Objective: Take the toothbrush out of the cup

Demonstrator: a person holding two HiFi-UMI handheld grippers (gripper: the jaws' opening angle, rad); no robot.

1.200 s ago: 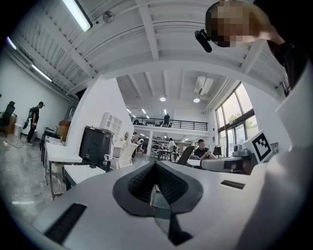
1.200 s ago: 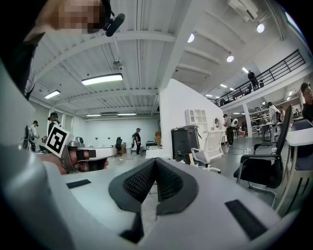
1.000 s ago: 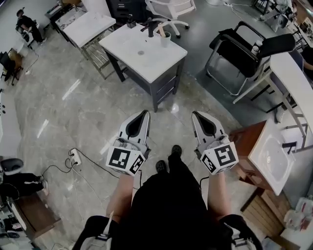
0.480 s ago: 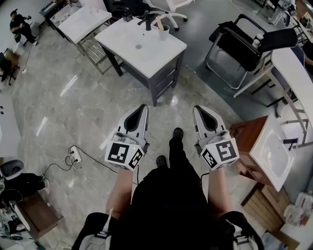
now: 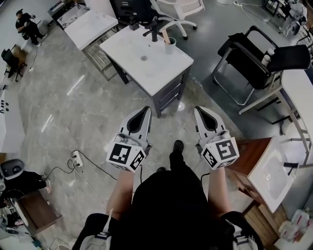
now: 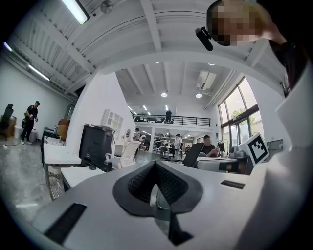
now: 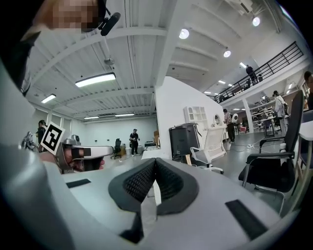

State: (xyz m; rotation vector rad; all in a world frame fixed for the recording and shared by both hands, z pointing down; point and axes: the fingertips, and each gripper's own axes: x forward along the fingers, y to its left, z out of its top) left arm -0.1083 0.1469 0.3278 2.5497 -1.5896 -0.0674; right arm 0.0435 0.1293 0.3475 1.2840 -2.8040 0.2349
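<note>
A white cup (image 5: 170, 46) stands at the far corner of a white sink table (image 5: 161, 73), beside a black faucet (image 5: 154, 33). A tan toothbrush (image 5: 165, 35) sticks up out of the cup. My left gripper (image 5: 145, 111) and right gripper (image 5: 199, 110) are held side by side over the floor, well short of the table and pointing towards it. In the left gripper view the left gripper (image 6: 155, 164) has its jaws together with nothing between them. The right gripper (image 7: 155, 161) looks the same in its own view, shut and empty.
Black chairs (image 5: 247, 58) stand to the right of the table, and a white office chair (image 5: 176, 12) stands behind it. Another white table (image 5: 90, 27) is at the back left. A wooden cabinet with a basin (image 5: 266, 168) is close on my right. A power strip and cable (image 5: 75, 157) lie on the floor at left.
The person has stepped towards the sink table, which now sits closer to the two grippers in the head view. Both grippers were carried forward together and stayed shut.
</note>
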